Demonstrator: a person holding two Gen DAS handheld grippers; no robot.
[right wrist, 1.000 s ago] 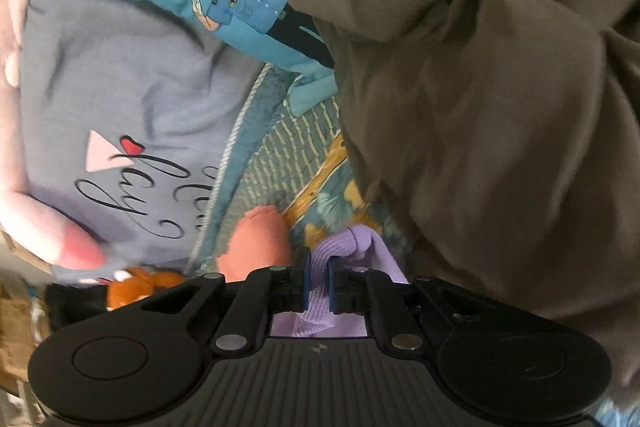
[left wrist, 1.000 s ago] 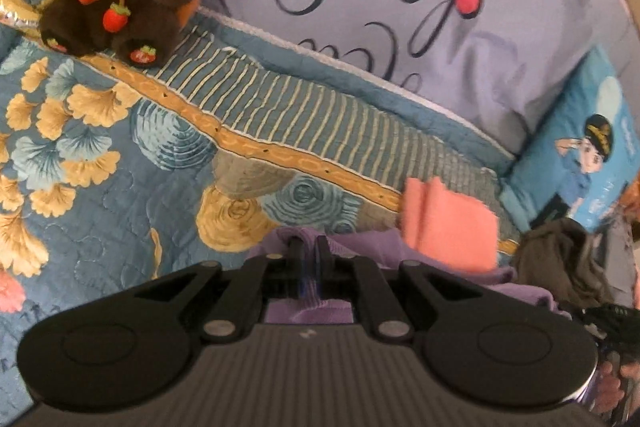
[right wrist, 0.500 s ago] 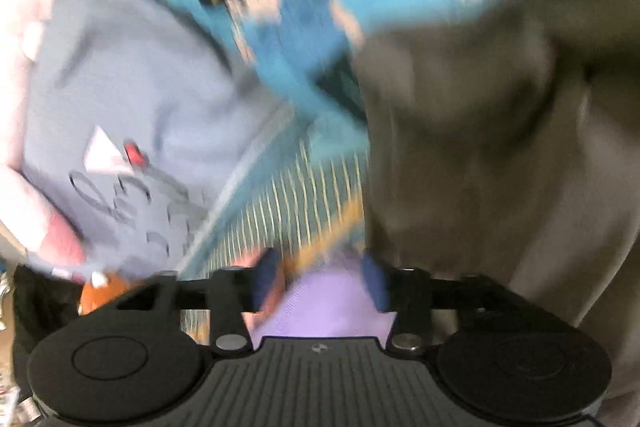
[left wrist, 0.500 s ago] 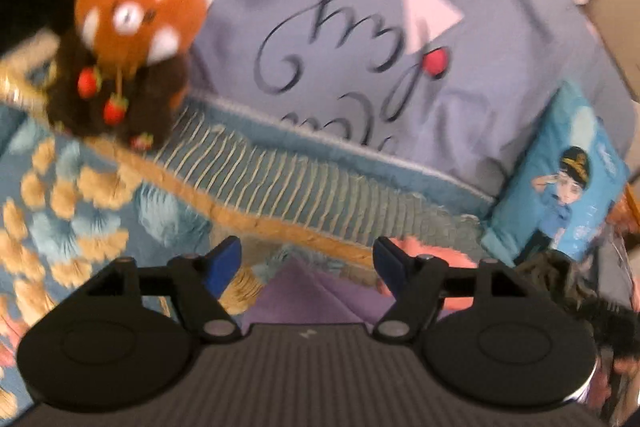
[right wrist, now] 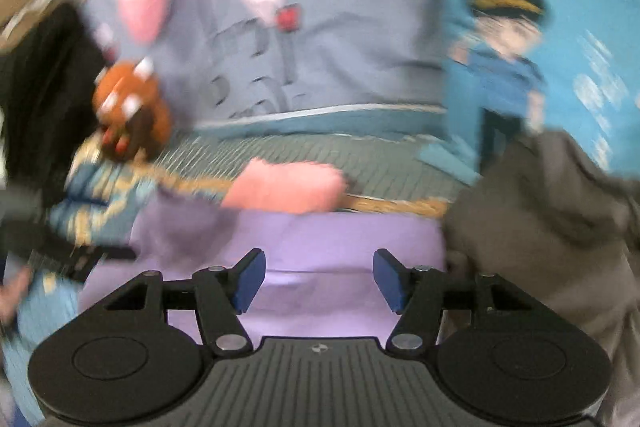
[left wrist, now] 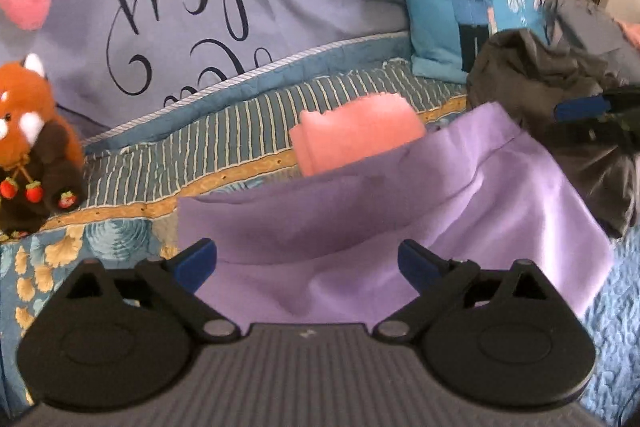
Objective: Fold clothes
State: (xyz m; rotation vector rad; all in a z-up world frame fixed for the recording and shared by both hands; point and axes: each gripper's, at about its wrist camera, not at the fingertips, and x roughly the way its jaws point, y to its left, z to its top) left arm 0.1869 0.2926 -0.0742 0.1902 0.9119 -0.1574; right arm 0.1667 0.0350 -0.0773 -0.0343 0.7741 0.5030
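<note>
Both claws are released, jaws spread and holding nothing. The left claw [left wrist: 307, 259] and right claw [right wrist: 318, 281] each hover just above the lilac garment [left wrist: 380, 211], which lies flat on the quilted bed [left wrist: 100, 251], directly ahead of both, its long axis running crosswise. Beyond its far edge sits a folded pink cloth [left wrist: 356, 135]; a crumpled brown garment [left wrist: 560, 95] crowds the right side. Open quilt lies left, before the red panda plush [left wrist: 36, 143] and pillows.

Left tongs [left wrist: 307, 263], lower centre of frame: jaws spread wide, gripping nothing. Right tongs [right wrist: 319, 281], lower centre: likewise spread, empty.
</note>
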